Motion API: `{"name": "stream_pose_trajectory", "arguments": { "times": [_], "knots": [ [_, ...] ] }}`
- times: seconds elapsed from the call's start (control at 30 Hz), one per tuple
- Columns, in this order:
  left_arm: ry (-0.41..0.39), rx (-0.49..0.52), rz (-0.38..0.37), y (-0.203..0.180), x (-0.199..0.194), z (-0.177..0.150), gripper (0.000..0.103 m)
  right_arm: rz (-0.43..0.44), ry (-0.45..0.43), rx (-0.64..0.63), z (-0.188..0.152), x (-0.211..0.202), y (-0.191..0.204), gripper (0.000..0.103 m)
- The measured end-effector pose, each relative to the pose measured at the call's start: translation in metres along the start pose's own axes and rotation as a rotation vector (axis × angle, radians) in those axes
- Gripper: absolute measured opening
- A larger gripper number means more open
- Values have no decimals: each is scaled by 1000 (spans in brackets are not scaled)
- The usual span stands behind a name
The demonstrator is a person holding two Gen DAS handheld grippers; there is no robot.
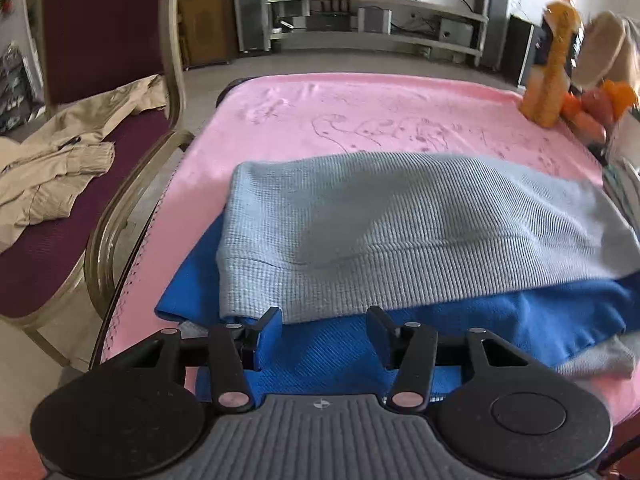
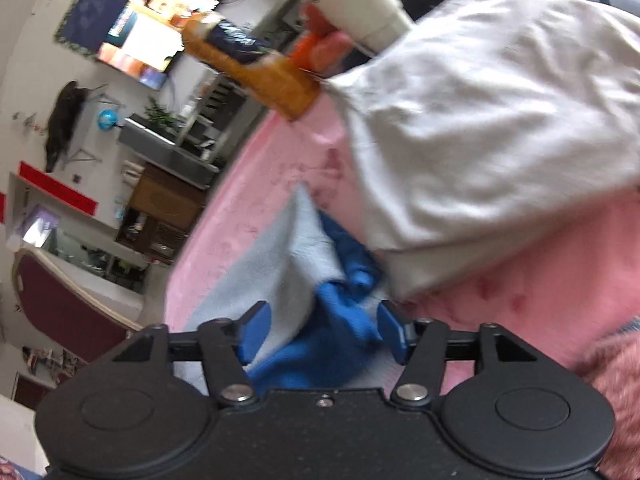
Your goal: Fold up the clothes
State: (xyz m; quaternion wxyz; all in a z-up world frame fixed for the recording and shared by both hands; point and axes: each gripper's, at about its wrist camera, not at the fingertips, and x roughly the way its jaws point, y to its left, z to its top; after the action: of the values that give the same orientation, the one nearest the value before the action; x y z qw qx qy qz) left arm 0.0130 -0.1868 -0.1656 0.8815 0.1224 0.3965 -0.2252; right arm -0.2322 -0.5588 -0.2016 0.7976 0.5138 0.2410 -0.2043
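Note:
A folded grey-blue knit garment (image 1: 400,224) lies on top of a bright blue garment (image 1: 500,320) on the pink blanket (image 1: 360,120). My left gripper (image 1: 324,326) hovers at the near edge of this stack. It is open, with only flat blue cloth showing in the gap. In the right wrist view, the same grey-blue garment (image 2: 280,264) and the bunched blue garment (image 2: 344,312) lie between the blue pads (image 2: 256,332). My right gripper (image 2: 325,332) is open and the pads do not press on the cloth.
A maroon chair (image 1: 100,20) stands left of the table with a beige jacket (image 1: 60,160) on its seat. An orange plush toy (image 1: 548,72) sits at the far right corner. A white cloth pile (image 2: 480,120) lies right of the stack.

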Motion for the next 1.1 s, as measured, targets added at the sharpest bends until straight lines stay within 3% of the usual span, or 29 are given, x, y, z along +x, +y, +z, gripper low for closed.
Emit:
{"name": "stream_pose_trajectory", "arguments": {
  "times": [0.1,0.3,0.5,0.6,0.67,0.73,0.8,0.87,0.97,1.03,1.1],
  "knots": [
    [5,-11,-1,1,1,1,52,-24,11,27,1,4,-8,60],
    [22,-30,9,7,5,2,52,-49,61,18,-1,31,-3,72],
    [27,-28,7,5,6,2,52,-68,3,-56,-7,42,7,77],
    [28,-24,8,4,7,2,52,-26,-37,15,-9,44,2,75],
    [28,-24,10,4,7,2,53,33,-44,101,-9,45,-7,60],
    [30,-31,10,5,8,2,53,104,-31,183,-8,46,-15,57],
    [36,-38,6,6,9,3,53,122,-35,208,-6,49,-16,58],
    [40,-36,6,6,10,3,53,110,-52,202,-3,53,-14,71],
    [43,-23,13,3,11,2,53,95,-77,185,-4,61,-7,77],
    [46,-20,15,4,12,2,53,74,-98,164,-7,66,-3,77],
    [47,-21,17,4,12,2,53,50,-132,124,-10,68,2,68]
  ]
}}
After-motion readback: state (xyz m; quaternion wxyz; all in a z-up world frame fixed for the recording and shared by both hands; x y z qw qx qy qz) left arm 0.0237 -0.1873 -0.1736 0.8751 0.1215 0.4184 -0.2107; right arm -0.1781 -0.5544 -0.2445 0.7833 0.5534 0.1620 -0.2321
